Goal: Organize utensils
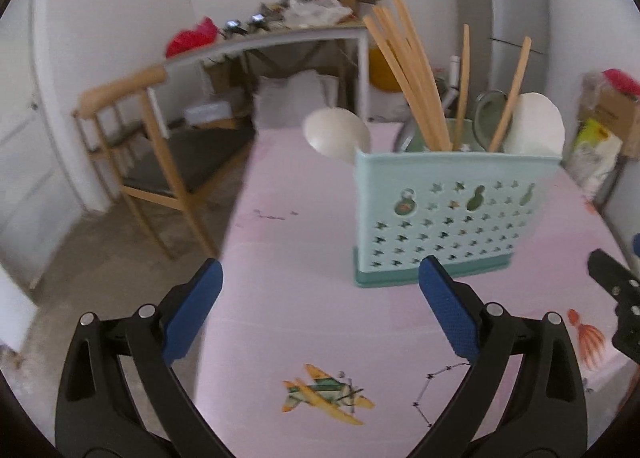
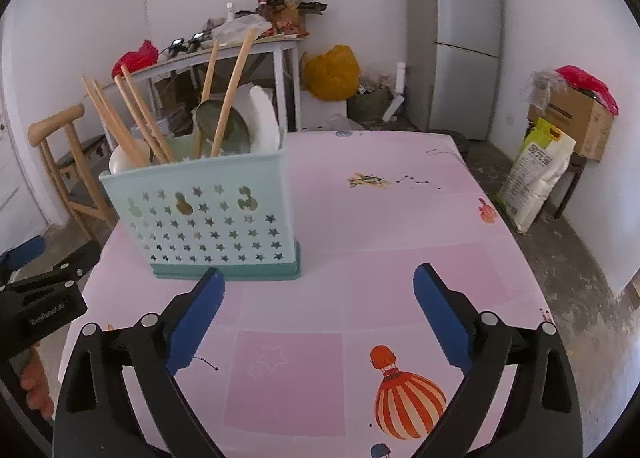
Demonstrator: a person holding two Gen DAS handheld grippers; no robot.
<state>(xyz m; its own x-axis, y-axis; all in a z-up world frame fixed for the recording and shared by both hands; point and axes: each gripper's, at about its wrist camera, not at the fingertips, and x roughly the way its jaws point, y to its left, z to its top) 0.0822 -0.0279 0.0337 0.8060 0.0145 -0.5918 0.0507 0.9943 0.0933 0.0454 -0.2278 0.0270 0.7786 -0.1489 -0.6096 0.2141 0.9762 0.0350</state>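
My left gripper point(image 1: 320, 290) jaws wide, nothing between. My right gripper point(image 2: 318, 292) same, wide and empty, over pink table point(image 2: 400, 217). Beyond: teal holder point(image 2: 208, 221) upright on table, chopsticks point(image 1: 412, 85), white spoons point(image 1: 336, 131) standing inside. Farther: wooden chair point(image 1: 152, 137), fridge point(image 2: 456, 37).

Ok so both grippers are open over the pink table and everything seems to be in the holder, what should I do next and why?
Probably just draw both back and stop. The left gripper and right gripper are open and empty, the chopsticks and white spoons already stand in the teal holder, and no loose utensil shows on the table.
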